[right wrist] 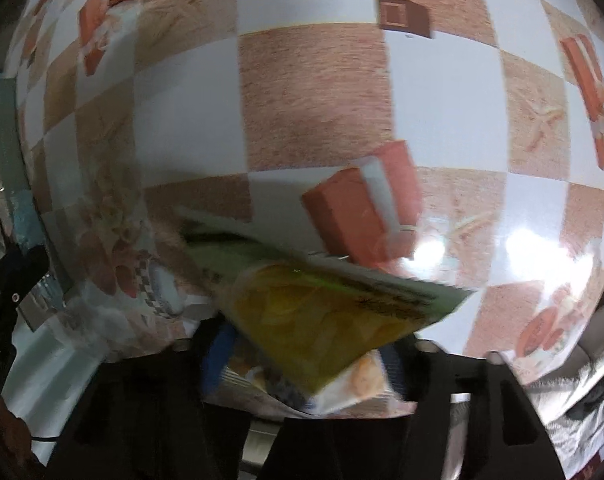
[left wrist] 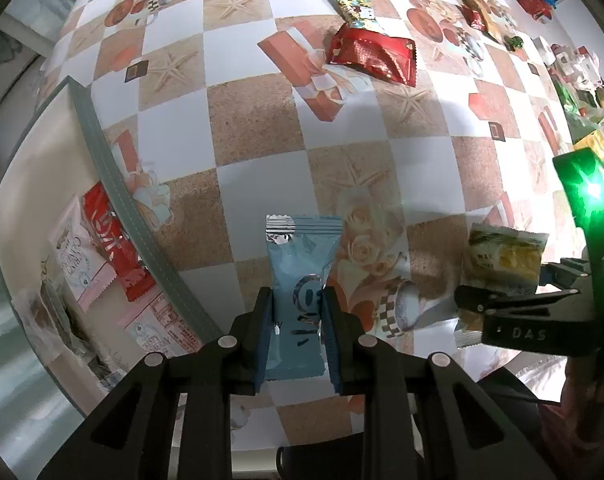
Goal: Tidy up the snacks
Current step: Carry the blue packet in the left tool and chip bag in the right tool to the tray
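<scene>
The left claw (left wrist: 298,320) pinches a pale blue snack packet (left wrist: 300,276), held upright above the checkered tabletop (left wrist: 254,120). Beside it, the right claw (right wrist: 302,356) stands spread, a blurred yellow snack packet (right wrist: 313,320) lying tilted between its fingers (right wrist: 218,356). At the left, a tray (left wrist: 114,184) holds pink-white and red packets. Farther off, a red foil packet (left wrist: 371,56) lies on the tabletop.
</scene>
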The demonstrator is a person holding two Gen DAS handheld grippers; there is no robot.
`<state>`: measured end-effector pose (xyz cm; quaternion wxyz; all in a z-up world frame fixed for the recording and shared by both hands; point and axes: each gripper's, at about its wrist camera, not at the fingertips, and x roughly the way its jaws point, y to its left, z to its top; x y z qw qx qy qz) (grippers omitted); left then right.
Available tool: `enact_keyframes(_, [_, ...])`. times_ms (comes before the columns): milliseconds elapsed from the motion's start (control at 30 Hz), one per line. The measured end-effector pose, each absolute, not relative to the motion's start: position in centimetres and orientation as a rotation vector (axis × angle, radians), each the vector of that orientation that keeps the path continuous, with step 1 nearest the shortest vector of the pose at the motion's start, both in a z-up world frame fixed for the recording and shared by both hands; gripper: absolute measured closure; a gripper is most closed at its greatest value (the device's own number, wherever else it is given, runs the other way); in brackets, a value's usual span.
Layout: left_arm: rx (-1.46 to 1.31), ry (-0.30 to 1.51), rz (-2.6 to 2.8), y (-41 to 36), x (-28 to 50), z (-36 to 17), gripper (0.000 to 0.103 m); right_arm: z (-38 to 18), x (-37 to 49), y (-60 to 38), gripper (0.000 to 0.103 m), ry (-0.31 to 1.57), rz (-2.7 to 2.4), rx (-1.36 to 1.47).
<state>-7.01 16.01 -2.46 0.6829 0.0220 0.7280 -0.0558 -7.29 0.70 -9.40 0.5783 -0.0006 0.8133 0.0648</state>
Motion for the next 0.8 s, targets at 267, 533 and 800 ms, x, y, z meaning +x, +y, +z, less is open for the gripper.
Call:
enact_keyframes(267, [0.037, 1.616, -0.106, 16.5, -6.8, -1.4, 0.077, -8.6, -8.0, 1.9, 0.057, 1.89, 0.16, -0.028])
enact_keyframes(533, [0.017, 1.545, -0.046, 18.1, -6.8, 1.6, 0.077, -5.3, -6.6, 3.5, 0.057, 1.82, 0.213, -0.049])
enact_keyframes(800, [-0.03, 1.483, 0.049, 21.0, -7.5, 3.0, 0.077, -1.4, -5.2, 7.2, 0.057, 1.736, 0.292, -0.097])
